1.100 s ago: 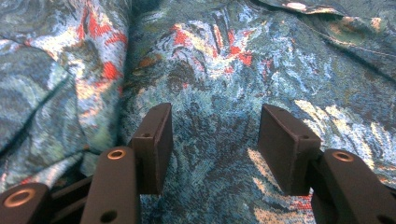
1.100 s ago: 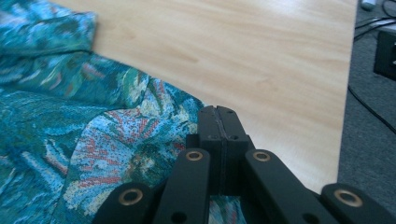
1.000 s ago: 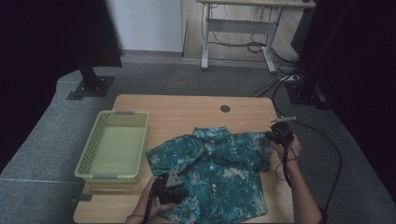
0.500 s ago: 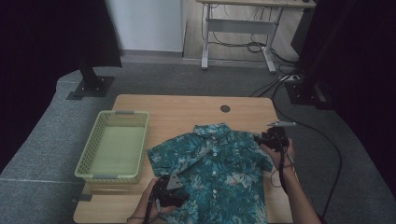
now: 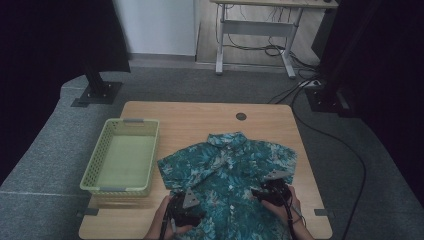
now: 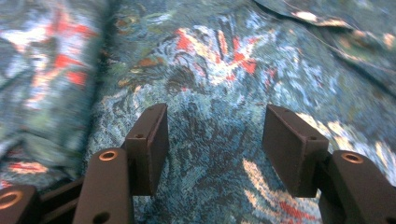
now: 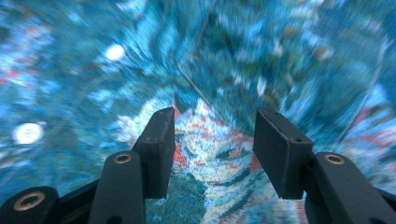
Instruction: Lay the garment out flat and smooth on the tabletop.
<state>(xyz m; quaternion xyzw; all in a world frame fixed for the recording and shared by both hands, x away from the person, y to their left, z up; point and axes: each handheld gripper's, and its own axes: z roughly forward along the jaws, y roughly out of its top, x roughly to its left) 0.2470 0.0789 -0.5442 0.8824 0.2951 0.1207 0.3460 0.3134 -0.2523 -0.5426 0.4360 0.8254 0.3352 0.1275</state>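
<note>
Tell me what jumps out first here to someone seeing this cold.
The teal floral short-sleeved shirt spread flat over the near half of the wooden table, collar pointing away from the person. The left gripper and right gripper hover over its lower part with jaws apart, cloth showing in both gaps. To the shirt's left sits a pale green basket with nothing in it.
</note>
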